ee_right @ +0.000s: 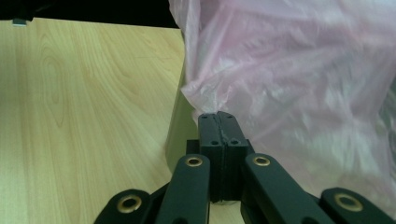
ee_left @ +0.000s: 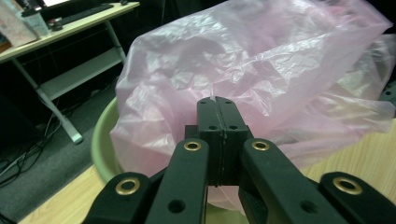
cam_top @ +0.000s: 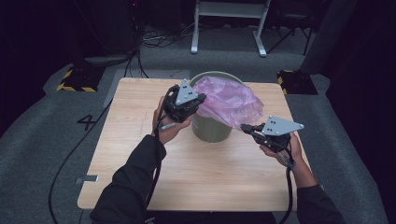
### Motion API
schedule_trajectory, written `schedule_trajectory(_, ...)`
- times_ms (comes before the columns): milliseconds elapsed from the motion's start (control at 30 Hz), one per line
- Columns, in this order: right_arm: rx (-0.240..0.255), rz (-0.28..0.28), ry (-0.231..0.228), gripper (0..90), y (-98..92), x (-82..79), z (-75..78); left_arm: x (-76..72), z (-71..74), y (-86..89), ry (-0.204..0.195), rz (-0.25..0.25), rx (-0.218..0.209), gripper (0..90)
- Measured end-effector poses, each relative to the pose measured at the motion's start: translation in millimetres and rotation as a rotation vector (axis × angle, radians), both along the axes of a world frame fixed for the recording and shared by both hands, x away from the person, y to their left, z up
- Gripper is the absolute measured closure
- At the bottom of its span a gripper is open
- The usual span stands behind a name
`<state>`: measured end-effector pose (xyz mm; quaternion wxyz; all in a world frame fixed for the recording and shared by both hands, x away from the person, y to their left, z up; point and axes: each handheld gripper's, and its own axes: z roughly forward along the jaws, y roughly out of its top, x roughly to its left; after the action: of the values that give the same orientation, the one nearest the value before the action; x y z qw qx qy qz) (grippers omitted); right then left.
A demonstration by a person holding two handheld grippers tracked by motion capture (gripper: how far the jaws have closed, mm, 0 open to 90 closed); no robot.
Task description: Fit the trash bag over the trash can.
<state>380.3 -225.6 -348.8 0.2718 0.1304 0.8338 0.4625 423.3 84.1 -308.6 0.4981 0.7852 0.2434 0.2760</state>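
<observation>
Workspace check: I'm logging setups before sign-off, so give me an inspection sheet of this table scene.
Surface: light wooden table, bare around the bin.
Job's things: olive-green bin stands upright near the far edge; pink plastic bag bunched over its rim, spilling toward the right.
Clutter: nothing seen on the table.
Grippers: left gripper shut on the bag at the bin's left rim; right gripper shut on the bag's lower right edge.
Cables: one black cable trails along each forearm; more lie on the floor.
Surroundings: grey carpet, white desk frame beyond, dark room.
</observation>
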Motion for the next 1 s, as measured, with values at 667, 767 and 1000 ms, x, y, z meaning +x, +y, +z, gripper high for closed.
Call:
schedule_trajectory(667, 0.102, 0.046, -0.029, 47.1, -33.3, -28.8, 6.8, -10.2, -14.7, 46.8, 0.024, 0.048, -0.076, 89.8)
schedule_trajectory(767, 0.139, 0.017, -0.061, 39.3, -41.7, -31.8, 16.4, -10.5, -14.7, 49.6, 0.026, 0.047, -0.076, 89.8)
schedule_trajectory(1000, 0.159, -0.064, -0.1, 30.1, -38.2, -17.3, 29.6, -11.0, -16.1, 52.3, 0.019, 0.03, -0.08, 89.7)
